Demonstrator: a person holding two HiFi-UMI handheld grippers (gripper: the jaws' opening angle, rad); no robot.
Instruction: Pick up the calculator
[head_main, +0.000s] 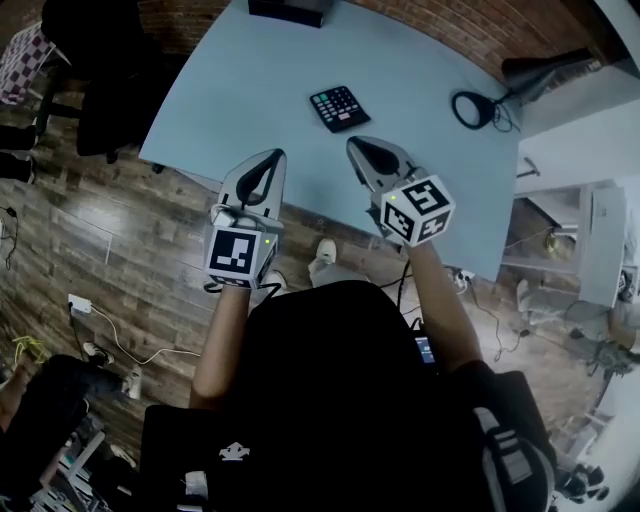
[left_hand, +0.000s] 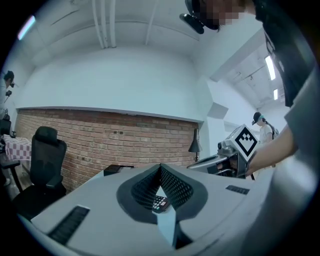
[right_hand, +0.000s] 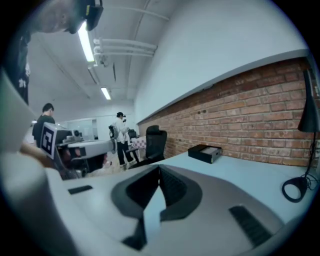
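Table (head_main: 250, 80) pale blue, over wood floor (head_main: 90, 240); calculator (head_main: 340, 108) flat near the middle, ahead of left gripper (head_main: 272, 157) and right gripper (head_main: 356, 146), apart from both. Black box (head_main: 288, 10) cut off at top edge.

Left gripper view: jaws together, empty; brick wall (left_hand: 110, 140), office chair (left_hand: 46, 155); calculator glimpsed below the tips.

Right gripper view: jaws together, nothing held; lamp (right_hand: 295, 189) cut off at right.

left gripper (head_main: 268, 160), right gripper (head_main: 357, 148): jaws together, empty

Blue table (head_main: 250, 90), lamp (head_main: 472, 108), black box (head_main: 288, 9)
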